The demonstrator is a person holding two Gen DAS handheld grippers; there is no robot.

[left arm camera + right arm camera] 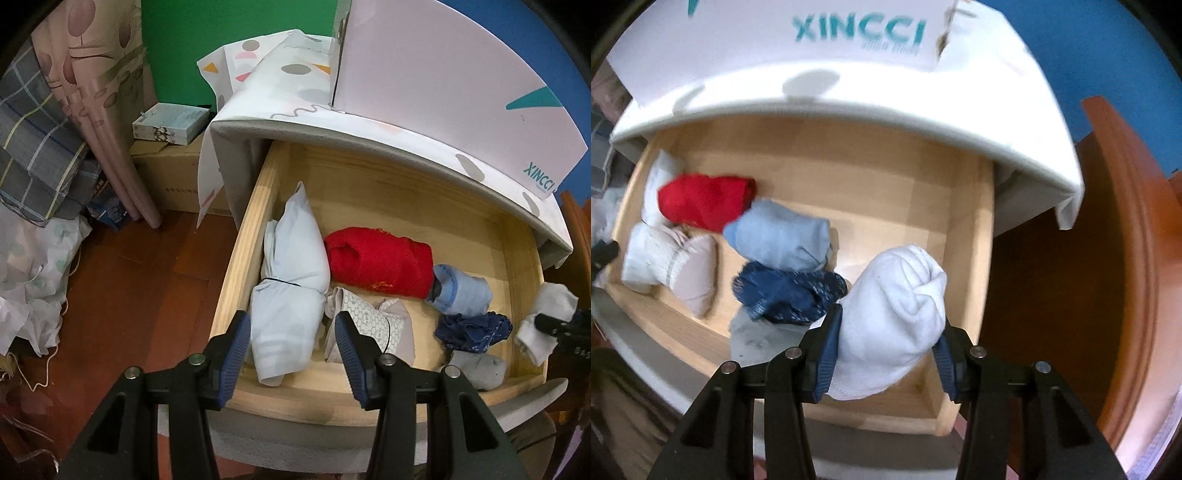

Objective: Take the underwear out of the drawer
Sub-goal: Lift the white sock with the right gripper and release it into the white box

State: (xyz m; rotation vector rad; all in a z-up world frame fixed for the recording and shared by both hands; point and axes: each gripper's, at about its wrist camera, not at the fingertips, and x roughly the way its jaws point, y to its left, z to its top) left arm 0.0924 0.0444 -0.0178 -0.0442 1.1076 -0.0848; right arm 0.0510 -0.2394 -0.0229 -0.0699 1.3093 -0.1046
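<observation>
While the right gripper (886, 354) is clamped on the white roll (894, 317), the item hangs clear of the drawer (964, 236) floor near its right front corner; the pads press its lower half from both sides and the knotted top bulges free above them.

Holding: white roll, soft cotton, folded in on itself. Grip looks firm but low on the bundle, so a loose end could unroll if shaken. Advice: lift straight up until the roll clears the front rail, then carry it outward without swinging.

Remaining stock in drawer: dark blue lace piece (786, 291) and grey piece (753, 332) just beside the lifted roll; pale blue roll (783, 236) behind them; red bundle (380, 258) mid-drawer; patterned beige roll (369, 325); long pale bundle (288, 295) along the left wall. None appears snagged on the white roll, though the lace lies close enough to watch.

Left gripper (291, 343): jaws part-open, straddling the long pale bundle without visibly pressing it. Best kept still there until the right side is out of the way.

Drawer: pulled well out beneath a cloth-covered top (369, 125).
</observation>
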